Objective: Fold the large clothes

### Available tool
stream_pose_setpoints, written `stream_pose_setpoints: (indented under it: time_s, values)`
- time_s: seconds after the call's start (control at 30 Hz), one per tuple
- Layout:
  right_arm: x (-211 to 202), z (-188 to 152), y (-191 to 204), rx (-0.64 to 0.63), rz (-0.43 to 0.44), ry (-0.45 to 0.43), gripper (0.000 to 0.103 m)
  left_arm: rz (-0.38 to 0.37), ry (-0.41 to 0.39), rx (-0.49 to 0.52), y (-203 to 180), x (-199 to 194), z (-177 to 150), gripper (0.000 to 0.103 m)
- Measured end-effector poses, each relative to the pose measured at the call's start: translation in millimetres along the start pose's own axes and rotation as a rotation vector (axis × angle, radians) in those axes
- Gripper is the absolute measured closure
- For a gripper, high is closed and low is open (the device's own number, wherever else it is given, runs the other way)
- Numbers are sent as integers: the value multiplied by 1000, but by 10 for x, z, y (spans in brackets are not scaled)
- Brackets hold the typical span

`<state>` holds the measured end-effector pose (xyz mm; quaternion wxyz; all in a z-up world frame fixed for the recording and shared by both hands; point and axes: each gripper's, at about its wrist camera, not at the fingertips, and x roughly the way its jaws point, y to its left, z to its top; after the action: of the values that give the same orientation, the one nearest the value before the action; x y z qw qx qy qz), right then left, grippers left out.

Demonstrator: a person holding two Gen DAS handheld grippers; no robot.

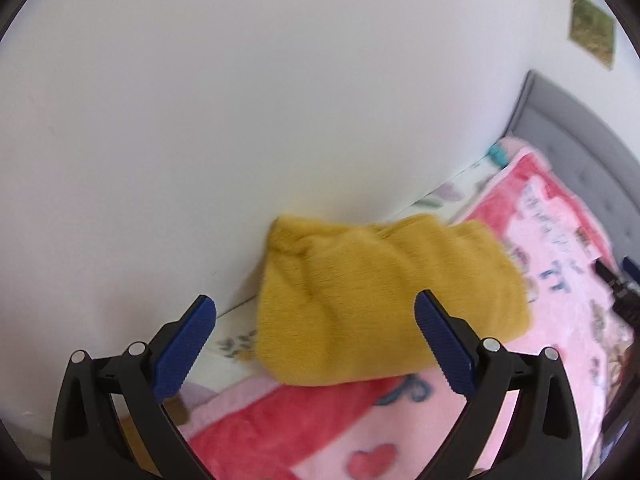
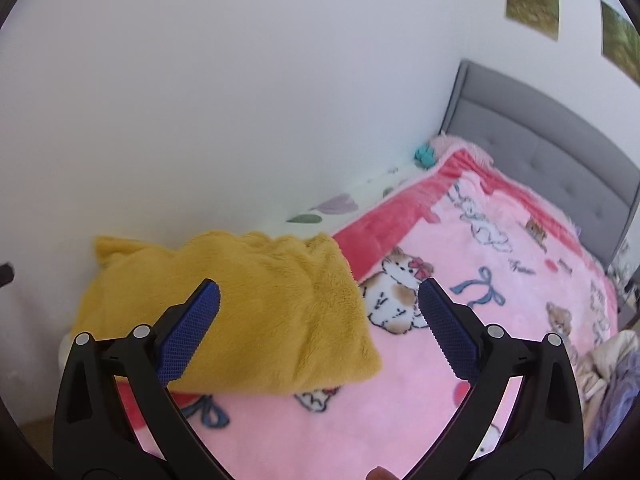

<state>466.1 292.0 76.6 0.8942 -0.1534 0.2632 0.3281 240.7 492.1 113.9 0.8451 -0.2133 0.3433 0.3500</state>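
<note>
Now folded yellow fleece garment (image 1: 384, 300) on pink cartoon blanket (image 2: 500, 280) of bed, against white wall (image 1: 240, 100). Left hand-held gripper (image 1: 316, 344) released, jaws wide, nothing between. Right hand-held gripper (image 2: 320, 332) likewise released, garment toward nine o'clock of its view.

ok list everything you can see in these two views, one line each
yellow fleece garment: 1, mustard yellow, folded into a bundle on the blanket beside the wall
blanket: 1, pink with red border and cat prints, spread over the bed
sheet: 1, white with leaf print, along the wall
headboard: 1, grey, tufted, far end of bed
teal item: 1, teal, near the headboard, too small to identify
photos: 2, greenish, on the wall
clothes pile: 1, beige and lilac, right edge
left gripper: 1, black with blue pads, open, empty
right gripper: 1, same, open, empty
</note>
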Motion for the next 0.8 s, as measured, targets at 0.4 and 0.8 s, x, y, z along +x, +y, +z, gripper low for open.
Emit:
stream_pose_setpoints:
  time_s: [0.4,0.8]
  values:
    - [-557,4,-92,47,69,17,8,-56,29,82,-610,-654,-11,5]
    - [-515,75,-104,75,141,28,8,7,49,50,-736,-518,-27,5]
